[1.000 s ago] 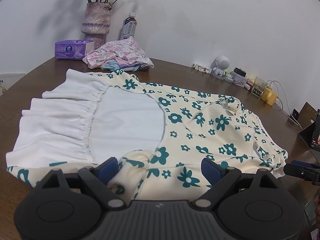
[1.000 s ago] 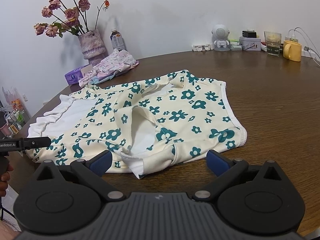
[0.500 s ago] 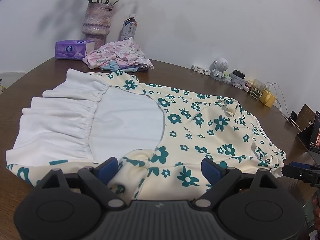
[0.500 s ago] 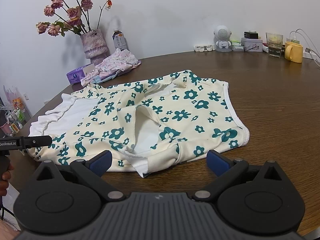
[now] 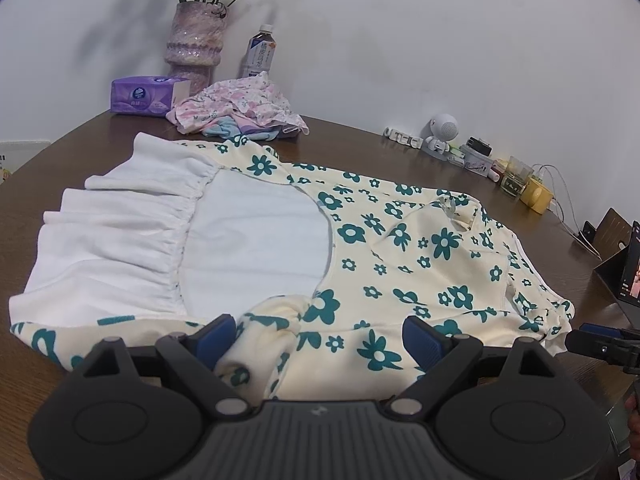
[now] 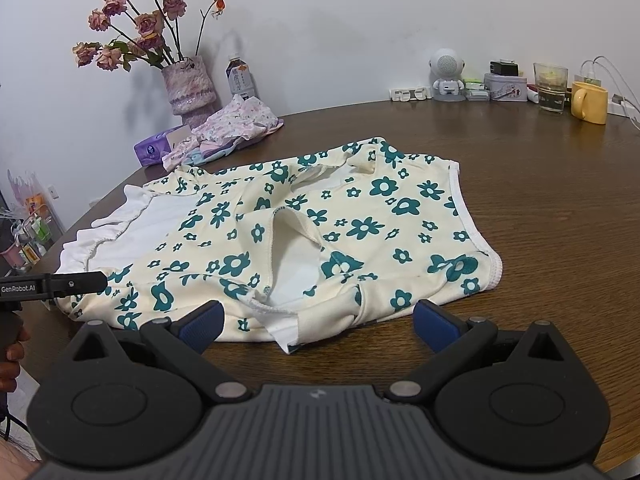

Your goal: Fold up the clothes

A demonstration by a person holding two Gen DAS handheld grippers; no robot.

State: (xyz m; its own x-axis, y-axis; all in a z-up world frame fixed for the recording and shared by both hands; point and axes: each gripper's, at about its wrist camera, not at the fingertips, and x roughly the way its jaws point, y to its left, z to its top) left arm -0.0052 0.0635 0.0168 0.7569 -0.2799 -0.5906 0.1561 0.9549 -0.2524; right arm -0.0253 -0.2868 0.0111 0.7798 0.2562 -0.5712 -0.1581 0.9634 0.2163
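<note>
A cream garment point(image 5: 400, 248) printed with teal flowers lies spread on the brown table point(image 6: 560, 208), its white ruffled lining point(image 5: 132, 240) turned up at the left end. My left gripper point(image 5: 320, 338) stands open just above the garment's near edge, the cloth lying loose under its blue pads. My right gripper point(image 6: 318, 324) is open too, at the near edge of the same garment point(image 6: 360, 220), with a white corner of fabric on the table between its fingers. Neither gripper's pads press on the cloth. Each view catches the other gripper's finger at its side edge.
A pile of pink floral clothes point(image 5: 240, 108), a purple tissue pack point(image 5: 144, 96), a vase of roses point(image 6: 188, 88) and a bottle point(image 5: 260, 54) stand at the back. A white figurine point(image 6: 446, 76), a glass point(image 6: 552, 88) and a yellow mug point(image 6: 588, 102) line the wall. A screen point(image 5: 628, 268) stands at the right.
</note>
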